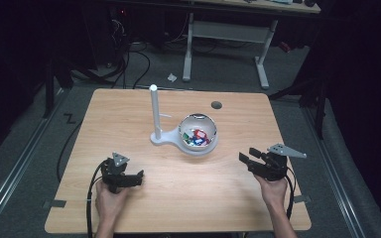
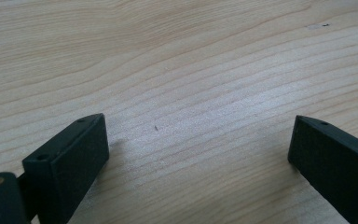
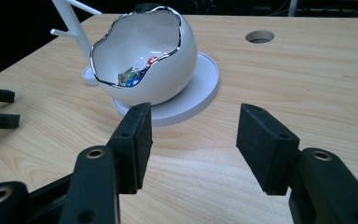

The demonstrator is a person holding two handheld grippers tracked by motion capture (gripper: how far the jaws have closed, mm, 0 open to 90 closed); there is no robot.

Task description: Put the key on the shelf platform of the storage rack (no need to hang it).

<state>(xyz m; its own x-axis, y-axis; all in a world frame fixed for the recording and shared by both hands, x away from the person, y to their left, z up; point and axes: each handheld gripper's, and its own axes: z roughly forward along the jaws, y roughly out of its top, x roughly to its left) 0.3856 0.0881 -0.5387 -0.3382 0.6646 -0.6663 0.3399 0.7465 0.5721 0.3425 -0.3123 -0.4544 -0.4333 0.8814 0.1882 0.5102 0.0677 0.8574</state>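
A white eggshell-shaped bowl with a chrome rim sits on a round white base at the table's middle. Small coloured pieces lie inside it. A white post with a short side peg rises from the same base, left of the bowl. My right gripper hovers low to the right of the bowl, aimed at it, open with only bare wood between its jaws. My left gripper rests near the front left, wide open over bare wood; its jaw tips also appear in the right gripper view.
The wooden table has a round cable hole behind the bowl. Dark floor with cables and a desk frame lie beyond the far edge. Bare wood stretches between the two grippers.
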